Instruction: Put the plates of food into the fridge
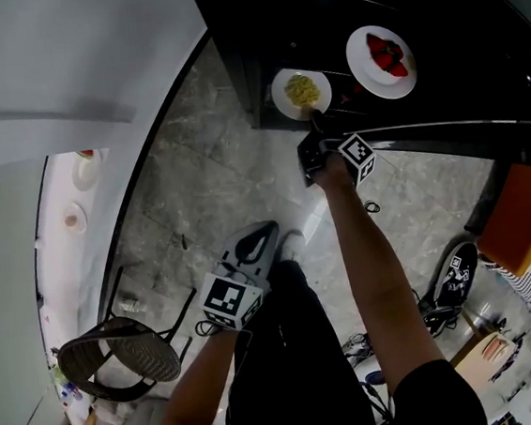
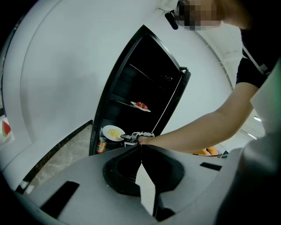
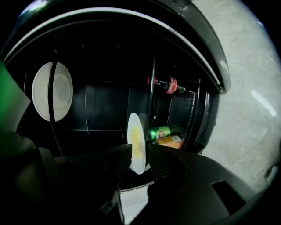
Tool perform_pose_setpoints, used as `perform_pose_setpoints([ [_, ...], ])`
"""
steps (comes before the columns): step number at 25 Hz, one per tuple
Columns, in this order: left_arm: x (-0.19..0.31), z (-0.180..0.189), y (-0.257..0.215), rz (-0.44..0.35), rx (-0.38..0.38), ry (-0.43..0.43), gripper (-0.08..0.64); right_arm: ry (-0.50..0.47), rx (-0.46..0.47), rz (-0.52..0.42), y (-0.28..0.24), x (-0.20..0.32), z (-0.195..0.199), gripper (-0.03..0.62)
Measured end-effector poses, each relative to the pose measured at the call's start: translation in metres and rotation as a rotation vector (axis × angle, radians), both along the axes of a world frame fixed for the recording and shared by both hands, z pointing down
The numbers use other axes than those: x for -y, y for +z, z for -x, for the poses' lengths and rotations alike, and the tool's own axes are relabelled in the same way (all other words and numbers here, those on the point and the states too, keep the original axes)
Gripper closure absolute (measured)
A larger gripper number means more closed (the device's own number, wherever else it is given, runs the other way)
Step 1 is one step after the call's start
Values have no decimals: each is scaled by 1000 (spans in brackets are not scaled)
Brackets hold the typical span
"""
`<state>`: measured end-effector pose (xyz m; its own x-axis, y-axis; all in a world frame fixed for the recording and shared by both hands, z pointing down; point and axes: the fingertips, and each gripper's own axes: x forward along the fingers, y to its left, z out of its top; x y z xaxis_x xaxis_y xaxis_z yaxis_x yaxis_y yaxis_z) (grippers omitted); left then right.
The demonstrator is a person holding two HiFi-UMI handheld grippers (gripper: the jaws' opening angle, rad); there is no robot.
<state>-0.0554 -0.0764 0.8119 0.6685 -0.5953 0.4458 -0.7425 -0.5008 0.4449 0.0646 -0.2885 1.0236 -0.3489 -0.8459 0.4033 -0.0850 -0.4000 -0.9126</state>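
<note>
In the fridge [image 1: 433, 10], right gripper [image 3: 139, 154] fingers [image 3: 119, 161] pinch the yellow-food plate [image 3: 136, 136].

Inside the tall black fridge [image 3: 109, 101], the near rim of the white plate of yellow food [image 3: 131, 124] is hidden between the two halves of the right gripper's [image 3: 138, 148] claw. On the fridge's higher shelf, the white plate of red food [image 3: 52, 91] shows only its underside in the right gripper view, so its food is hidden. The green can [image 3: 159, 132] and orange can [image 3: 169, 141] beside the lower plate carry print too small to read. Well apart from the fridge, an orange panel [image 1: 521, 218] is cut off by the head view's right edge; what it belongs to cannot be told.
</note>
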Motion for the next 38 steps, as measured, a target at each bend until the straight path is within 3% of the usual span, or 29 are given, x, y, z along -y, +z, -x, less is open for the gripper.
perform_pose_setpoints([
  [4,2,-2,-8,-12,-1,5,538,27,-18,12,-4,-13,-15,482],
  [7,5,-7,-21,-28,-5,10,538,-26,-58,-29,-23,-25,-20,488],
  [9,4,-11,-32,-39,-10,17,538,-62,-64,-73,-41,-36,-21,536],
  [12,0,-14,-49,-49,-16,25,538,-102,-55,-139,-72,-52,-20,560],
  [21,-16,-17,-97,-64,-13,18,538,-244,-36,-239,-159,-111,-9,568],
  [26,-36,-11,-122,-57,-2,25,538,-323,-114,-352,-217,-140,-8,568],
  [32,-65,-8,-142,-65,48,81,538,-391,-246,-313,-243,-175,-20,568],
  [38,-82,-1,-170,-93,81,94,538,-403,-197,-328,-278,-200,-10,568],
])
